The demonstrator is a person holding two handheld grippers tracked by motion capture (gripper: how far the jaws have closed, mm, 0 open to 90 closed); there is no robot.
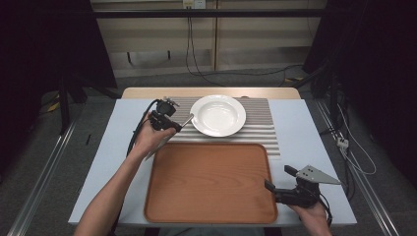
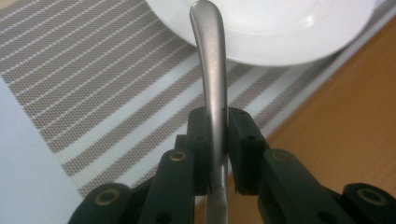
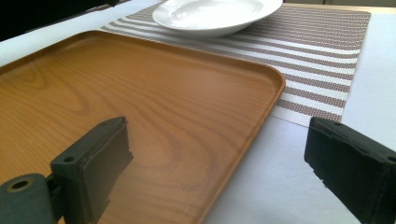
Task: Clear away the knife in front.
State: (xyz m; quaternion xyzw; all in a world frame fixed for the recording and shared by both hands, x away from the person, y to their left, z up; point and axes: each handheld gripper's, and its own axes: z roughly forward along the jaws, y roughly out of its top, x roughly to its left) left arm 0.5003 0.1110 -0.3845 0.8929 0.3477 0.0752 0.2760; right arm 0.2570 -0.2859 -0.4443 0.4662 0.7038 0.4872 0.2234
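High view: the left gripper has its fingers clenched on a metal utensil handle, held over the striped placemat just left of the white plate. Toward the person lies the wooden tray. The right gripper rests at the tray's right corner on the bench, fingers spread wide, grasping nothing.

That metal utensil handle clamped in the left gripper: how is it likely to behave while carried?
The utensil handle looks like smooth brushed metal, so probably stiff but slippery. The left gripper pinches its narrow edges, so it might pivot or slide. Near the white plate, a bump would likely clink rather than bend it.
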